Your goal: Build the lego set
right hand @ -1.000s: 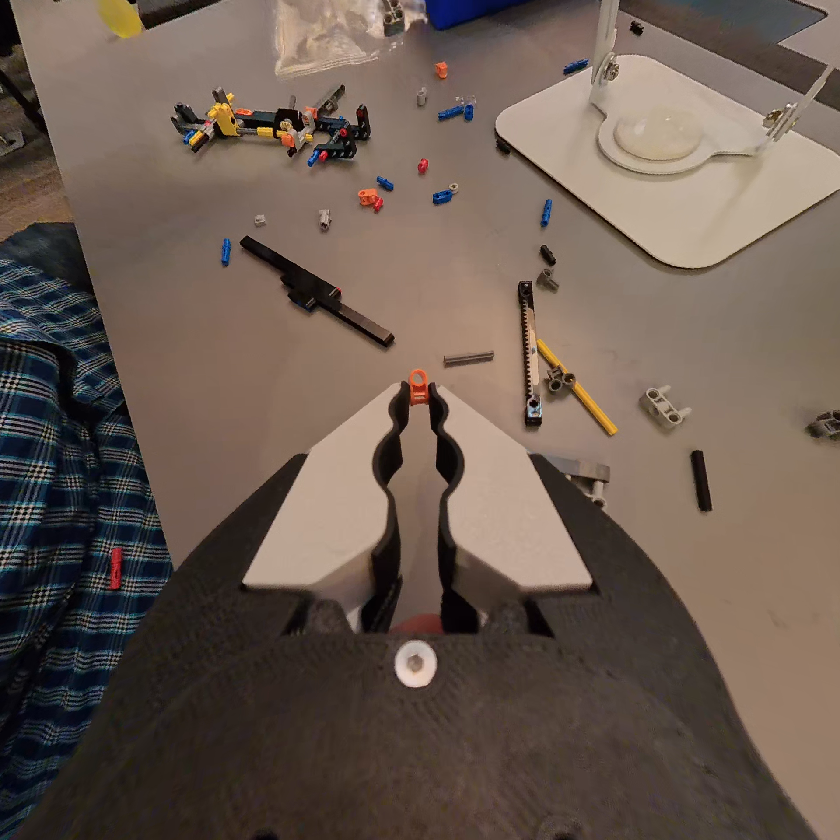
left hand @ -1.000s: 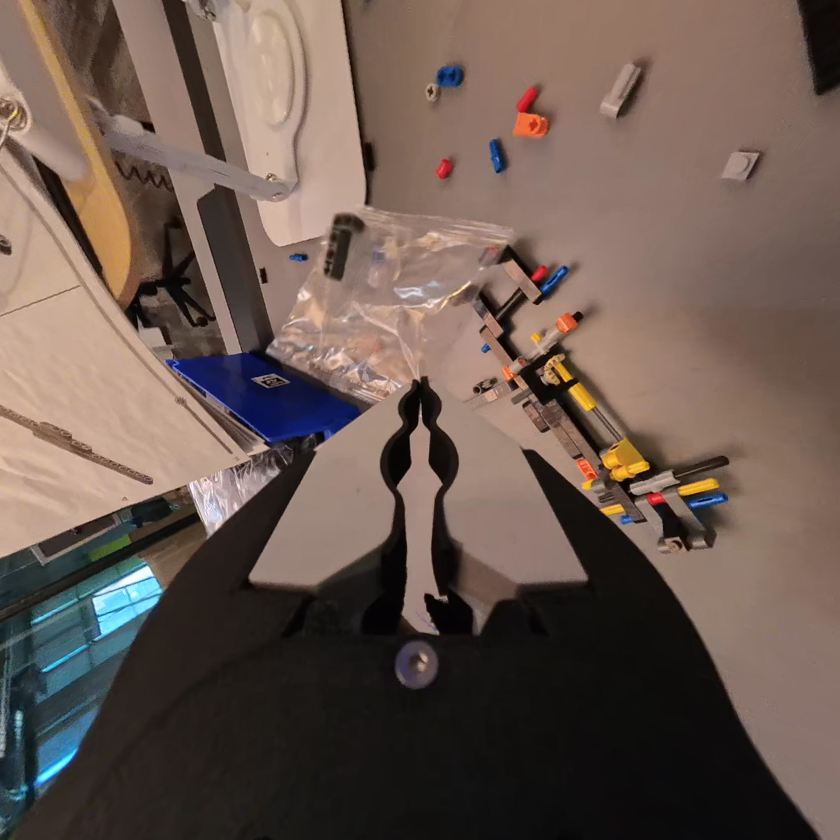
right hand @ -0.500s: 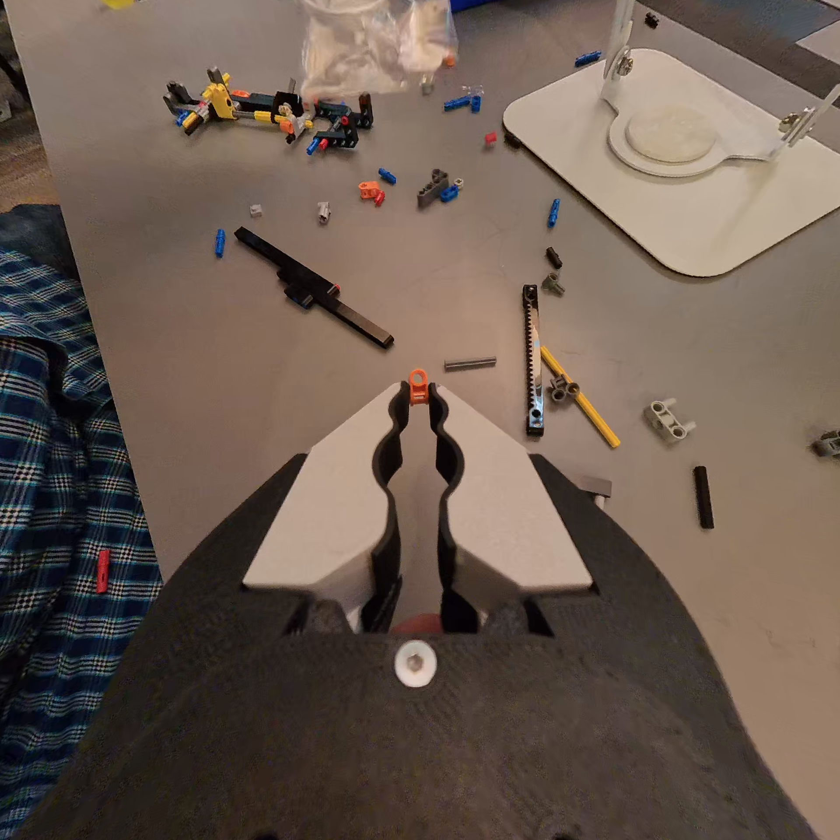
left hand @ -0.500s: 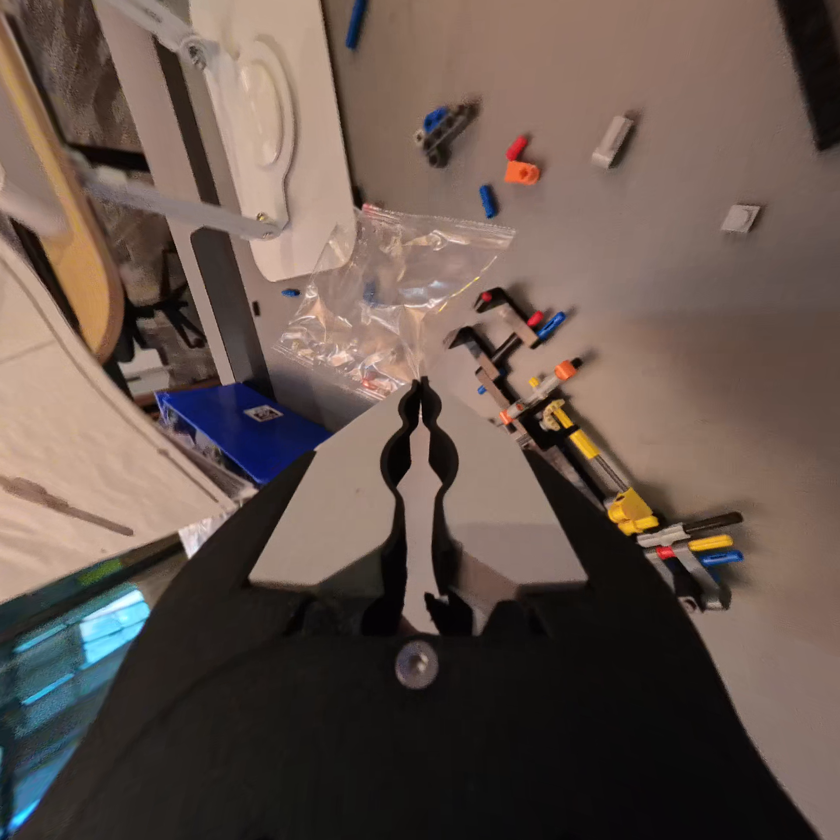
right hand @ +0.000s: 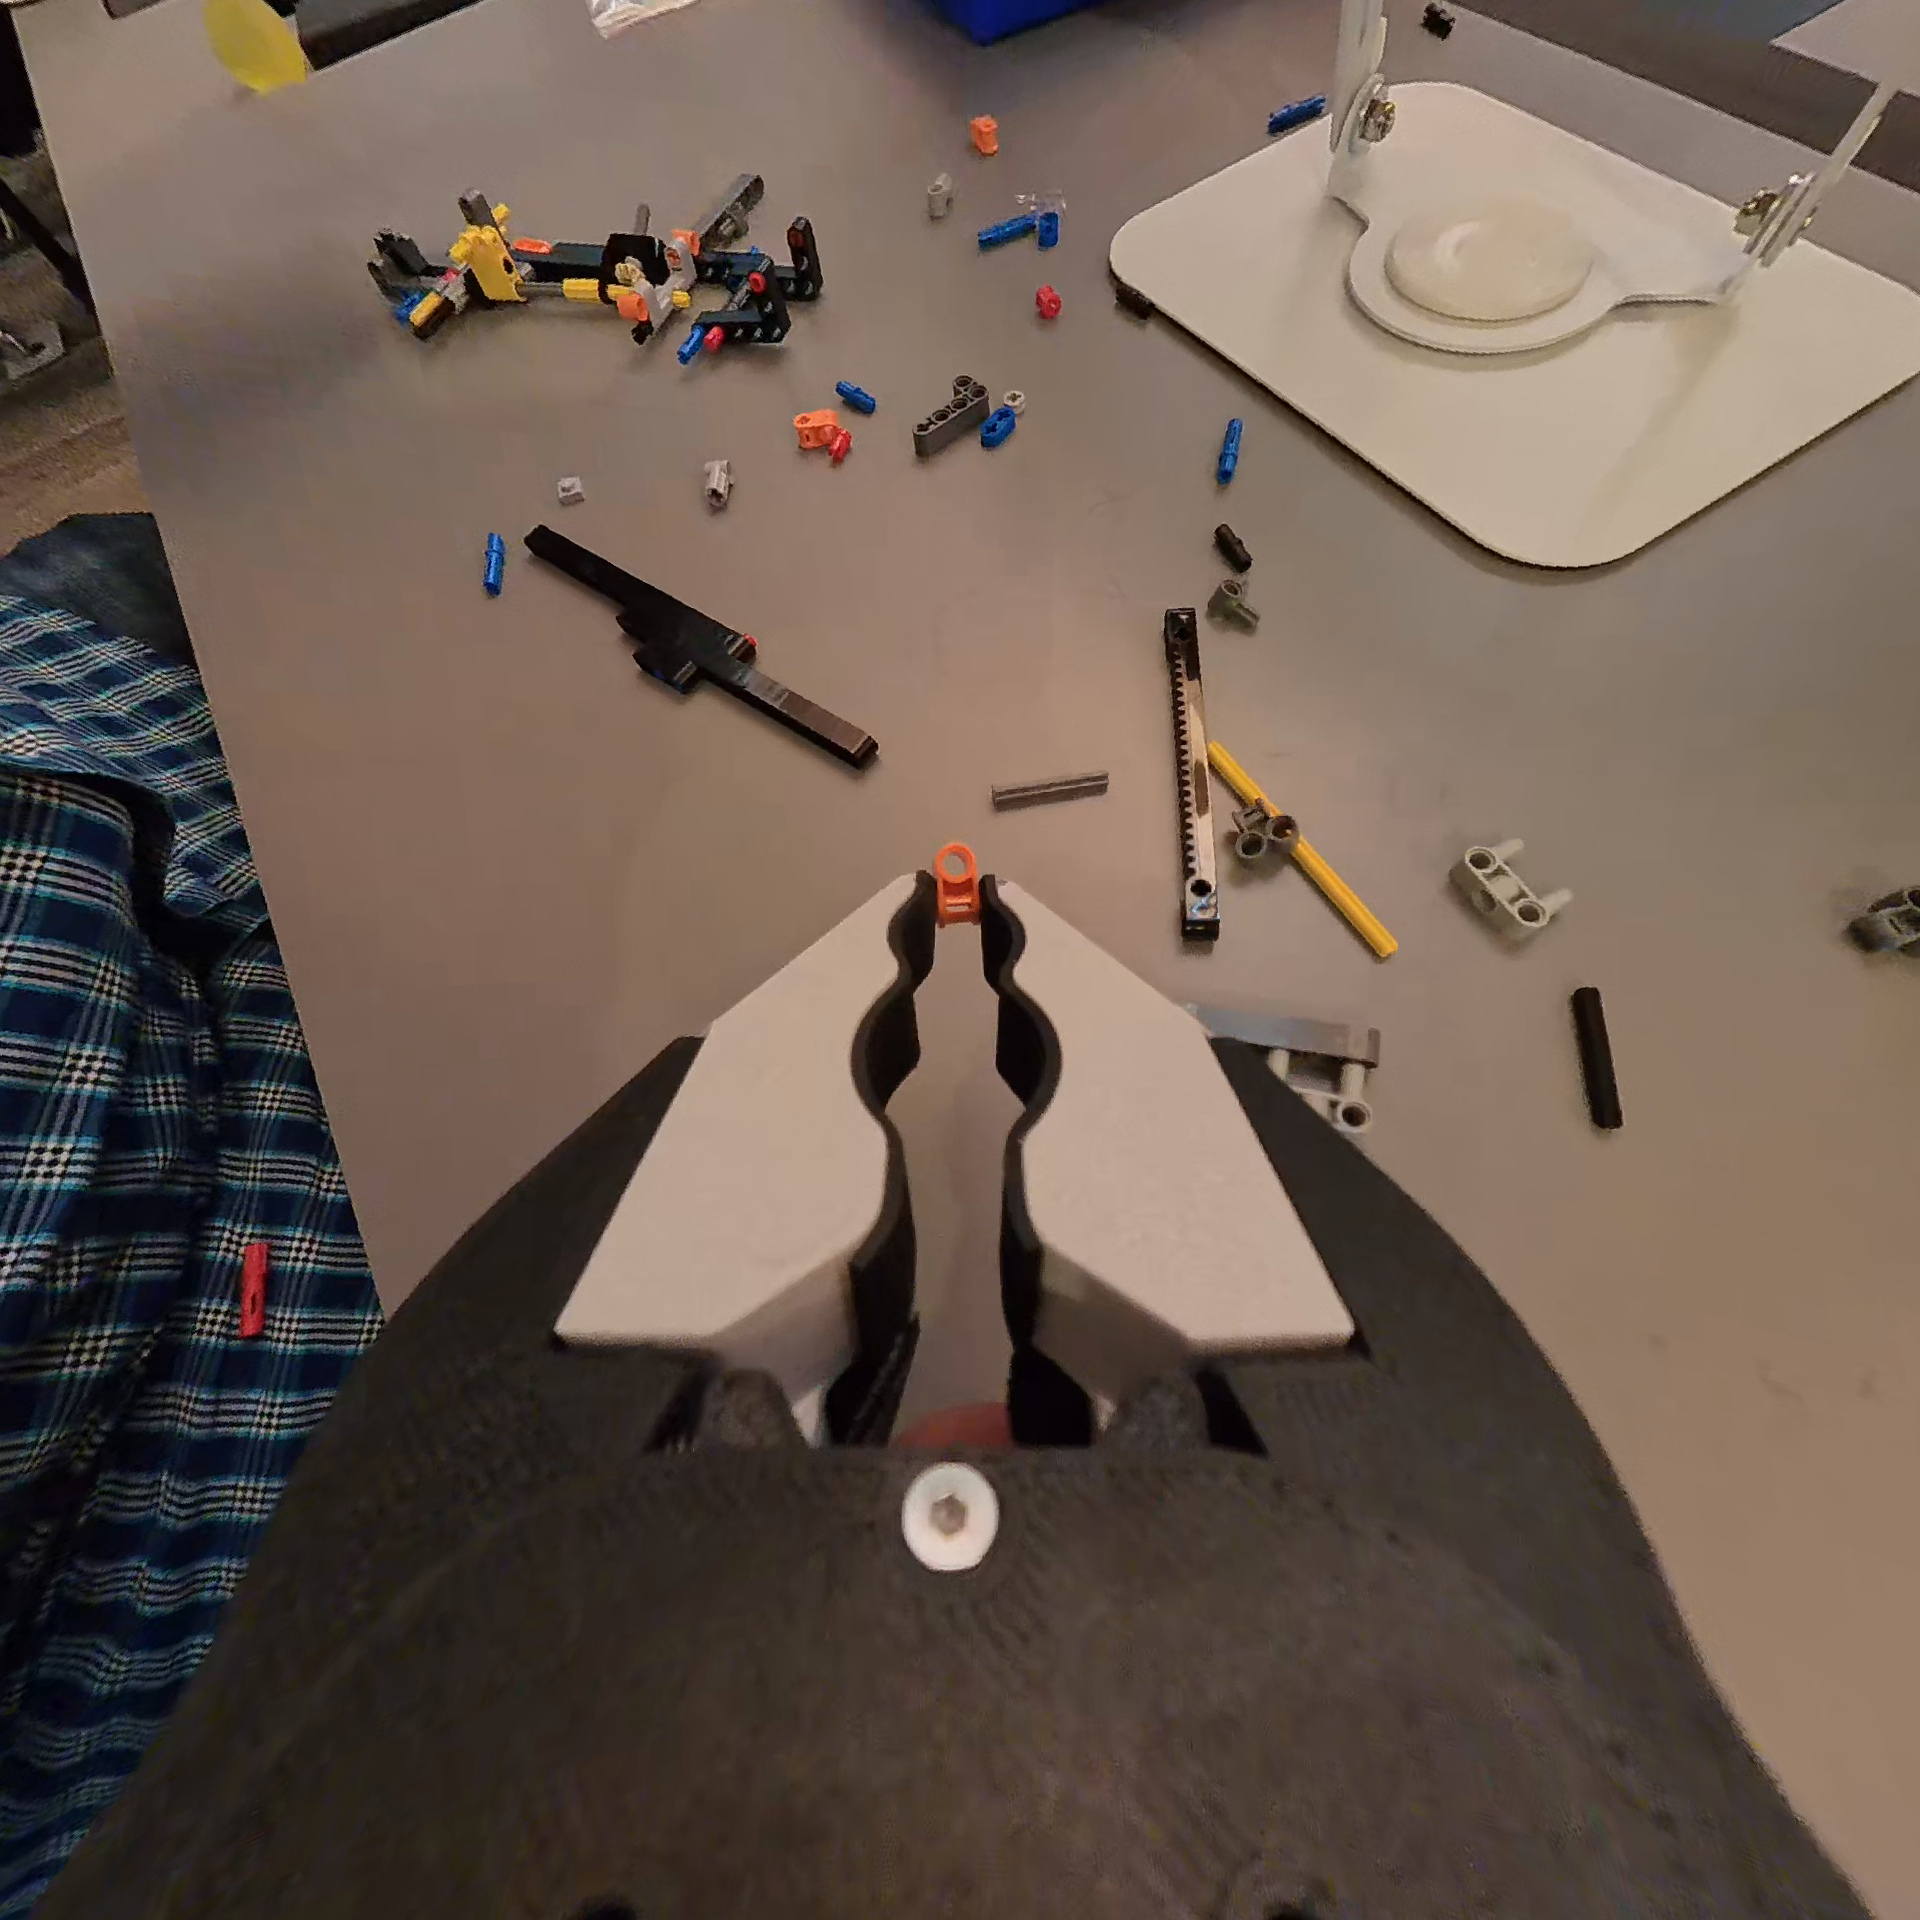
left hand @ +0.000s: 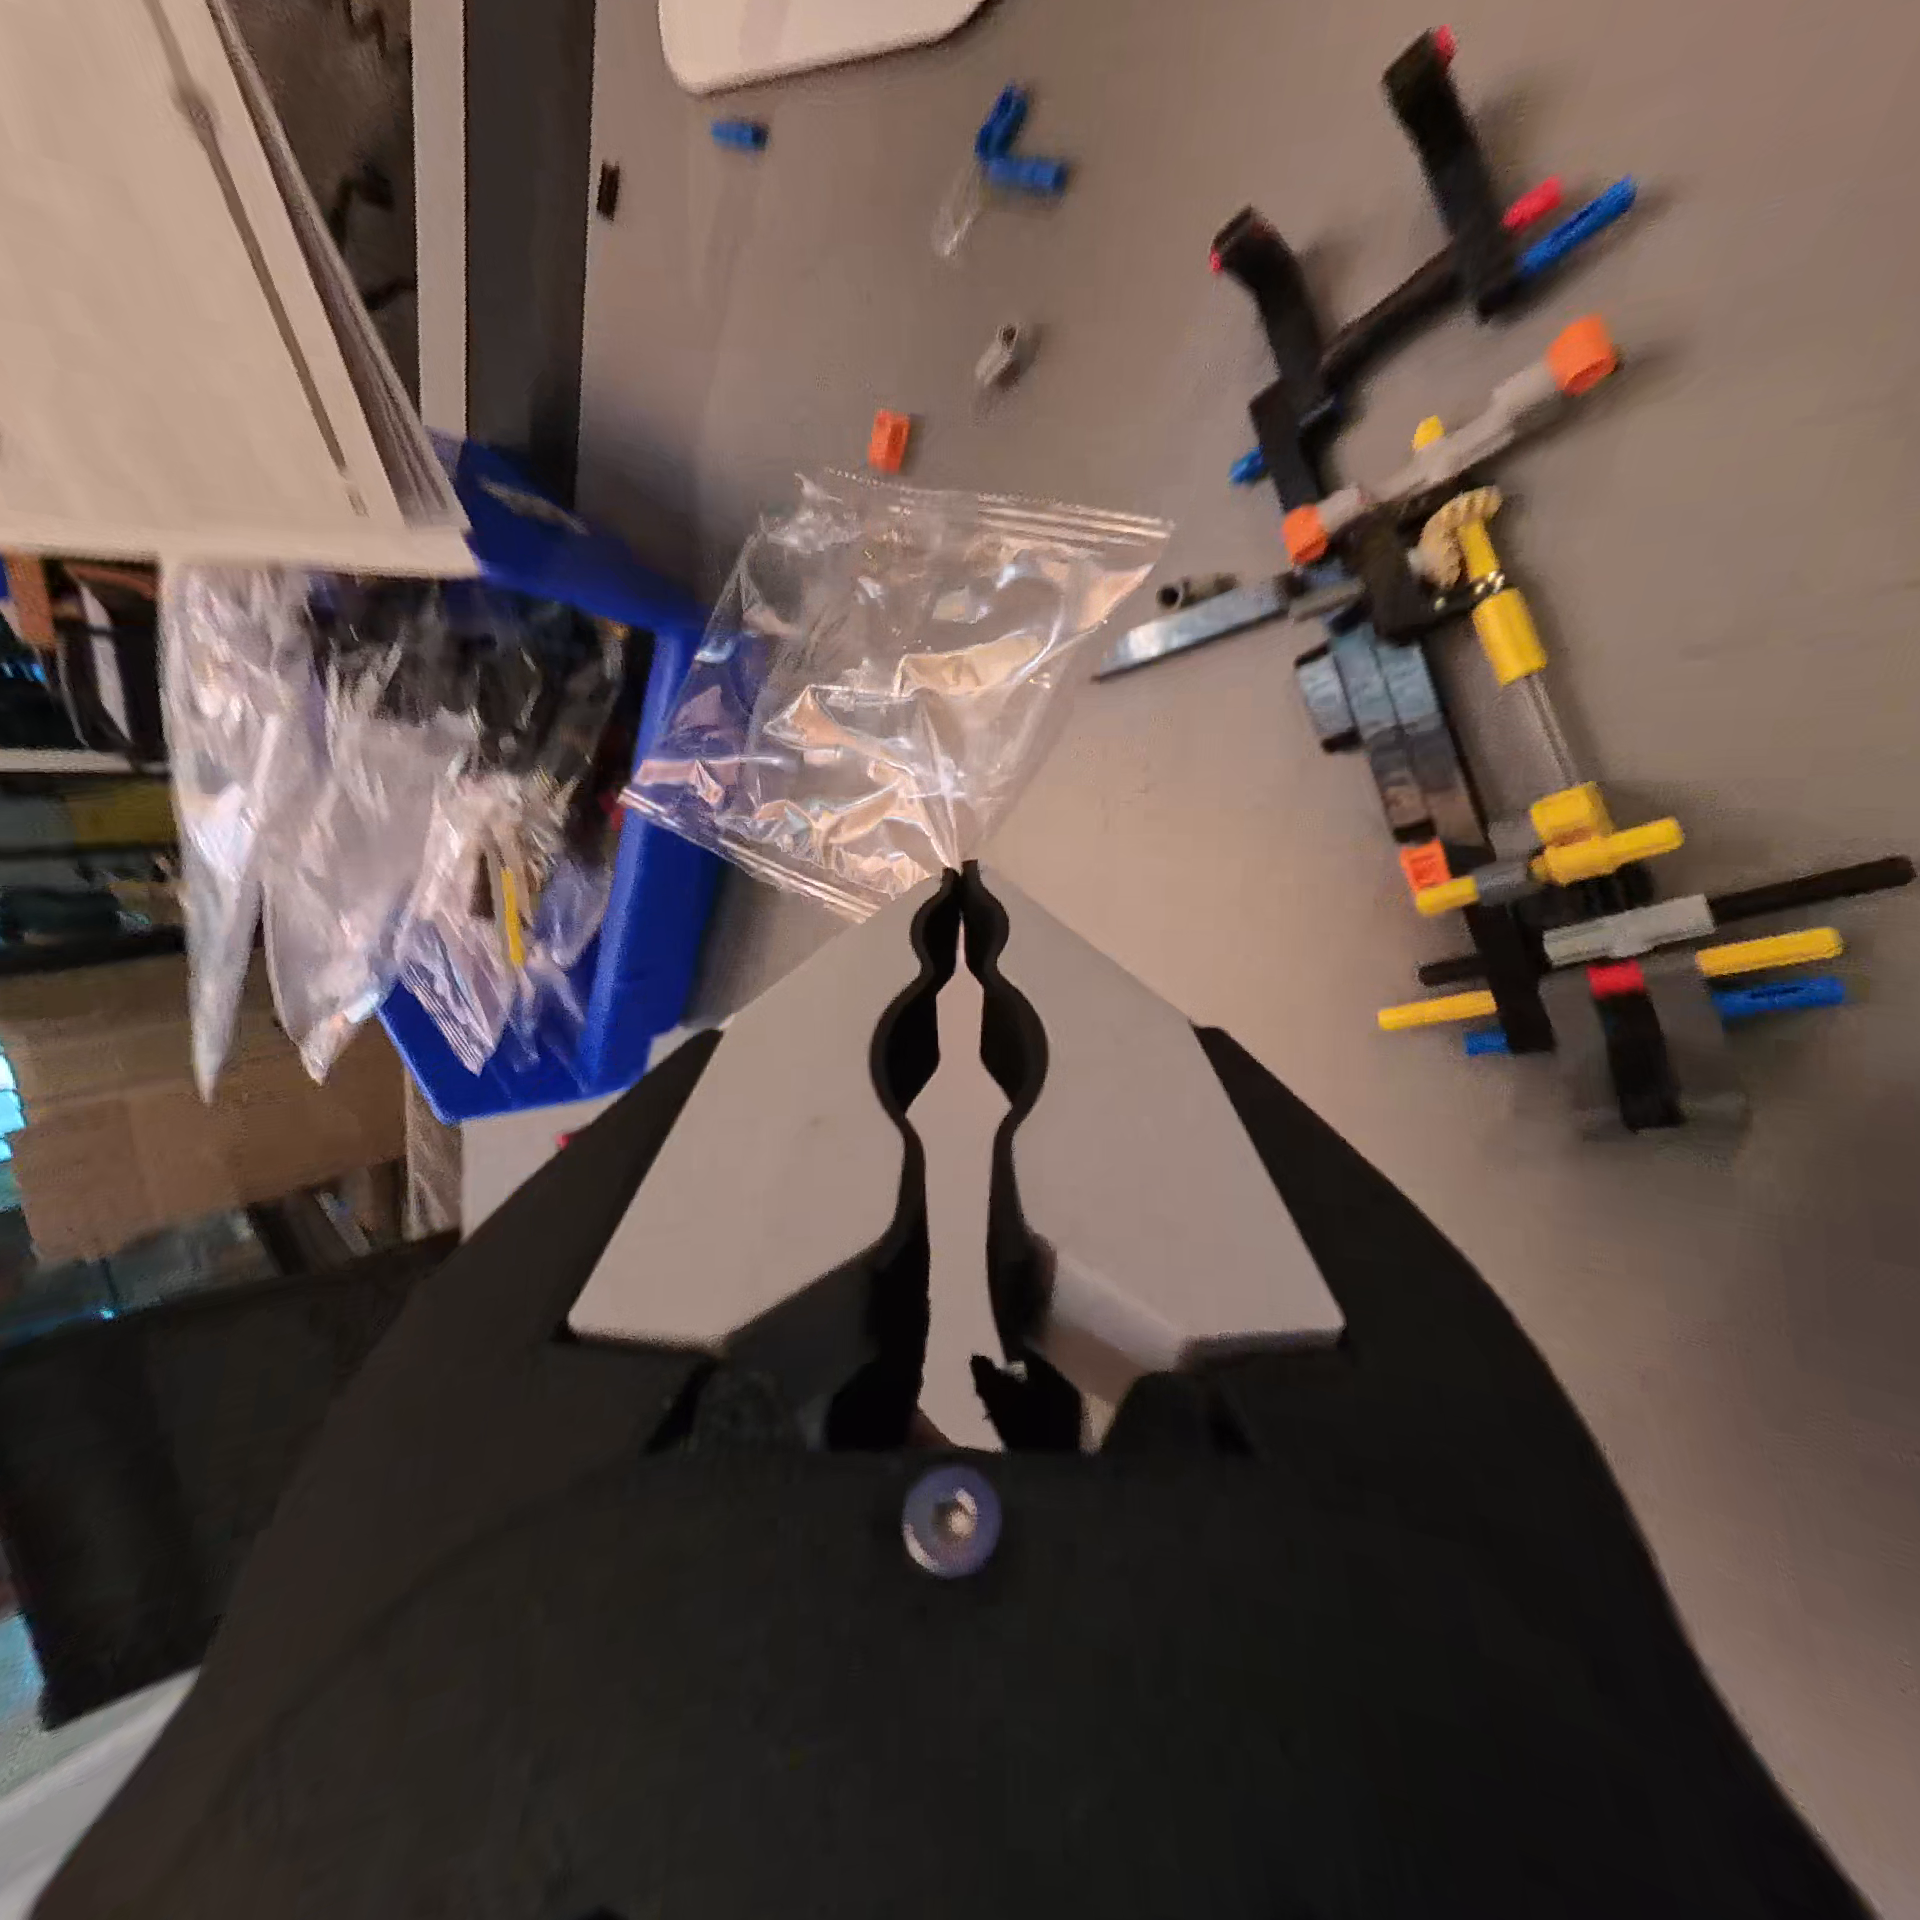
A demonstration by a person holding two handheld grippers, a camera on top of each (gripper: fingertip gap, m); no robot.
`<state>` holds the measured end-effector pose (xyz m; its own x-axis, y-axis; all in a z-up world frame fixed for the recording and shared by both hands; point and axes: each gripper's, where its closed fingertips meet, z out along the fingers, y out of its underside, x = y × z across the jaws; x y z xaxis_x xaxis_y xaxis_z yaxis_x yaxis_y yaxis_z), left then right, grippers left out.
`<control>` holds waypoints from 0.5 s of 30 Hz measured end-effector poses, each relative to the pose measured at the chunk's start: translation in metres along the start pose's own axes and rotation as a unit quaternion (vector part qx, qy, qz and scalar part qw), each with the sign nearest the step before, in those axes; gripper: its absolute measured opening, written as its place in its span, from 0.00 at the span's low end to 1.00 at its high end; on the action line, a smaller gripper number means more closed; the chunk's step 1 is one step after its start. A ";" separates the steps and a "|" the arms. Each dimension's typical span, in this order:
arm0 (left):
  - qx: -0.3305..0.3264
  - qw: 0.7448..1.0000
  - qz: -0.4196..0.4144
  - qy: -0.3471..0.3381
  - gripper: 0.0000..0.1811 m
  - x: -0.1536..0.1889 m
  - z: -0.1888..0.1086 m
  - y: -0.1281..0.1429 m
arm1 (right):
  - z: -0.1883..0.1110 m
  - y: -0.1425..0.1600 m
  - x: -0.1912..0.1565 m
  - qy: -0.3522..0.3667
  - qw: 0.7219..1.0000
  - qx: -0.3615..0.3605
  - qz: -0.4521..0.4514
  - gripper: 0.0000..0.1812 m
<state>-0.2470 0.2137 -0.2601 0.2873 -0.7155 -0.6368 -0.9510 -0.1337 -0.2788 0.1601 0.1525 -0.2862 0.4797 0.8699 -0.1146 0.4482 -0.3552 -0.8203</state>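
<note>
My left gripper (left hand: 961, 878) is shut on a corner of a clear plastic bag (left hand: 894, 686) and holds it in the air; the bag looks empty. The part-built model (left hand: 1475, 665) of black, yellow and grey pieces lies on the grey table to its right, and also shows far left in the right wrist view (right hand: 603, 270). My right gripper (right hand: 954, 883) is shut on a small orange connector (right hand: 954, 883) above the table. A long black beam (right hand: 696, 644), a black toothed rack (right hand: 1190, 769) and a yellow axle (right hand: 1304, 847) lie ahead of it.
Loose blue, red, orange and grey pieces (right hand: 935, 416) are scattered on the table. A white stand base (right hand: 1538, 312) sits far right. A blue bin (left hand: 582, 790) with more bags (left hand: 343, 790) stands at the table's far edge. A person's plaid sleeve (right hand: 125, 1039) is on the left. Left tips to right tips: about 40 cm.
The bag has been shaken out: a dark grey beam and small pieces fell from it onto the table. My left gripper swung the bag toward the blue bin. The right gripper barely moved.
</note>
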 end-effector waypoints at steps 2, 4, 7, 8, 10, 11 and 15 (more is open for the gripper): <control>-0.010 1.000 -0.024 -0.001 0.00 0.002 0.003 0.016 | 0.000 0.001 -0.001 0.000 1.000 -0.002 0.000 0.03; -0.026 0.998 -0.049 0.008 0.00 0.009 0.007 0.033 | 0.001 0.002 -0.002 0.001 1.000 -0.005 -0.003 0.03; -0.038 0.996 -0.076 0.019 0.00 0.022 0.011 0.049 | 0.004 0.004 -0.006 0.000 1.000 -0.010 -0.007 0.03; -0.041 0.995 -0.087 0.022 0.00 0.026 0.012 0.052 | 0.005 0.004 -0.007 -0.001 1.000 -0.011 -0.008 0.03; -0.046 0.993 -0.100 0.032 0.00 0.035 0.016 0.055 | 0.009 0.003 -0.010 -0.004 1.000 -0.012 -0.011 0.03; -0.051 0.993 -0.104 0.036 0.00 0.039 0.018 0.058 | 0.011 0.002 -0.011 -0.006 1.000 -0.013 -0.013 0.03; -0.032 0.990 -0.132 0.042 0.09 0.045 0.019 0.056 | 0.022 -0.001 -0.015 -0.007 0.999 -0.022 -0.025 0.03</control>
<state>-0.2845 0.1868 -0.3182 0.5196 -0.7031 -0.4854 -0.8496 -0.3653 -0.3805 0.1361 0.1472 -0.2957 0.4450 0.8918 -0.0815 0.5040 -0.3246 -0.8004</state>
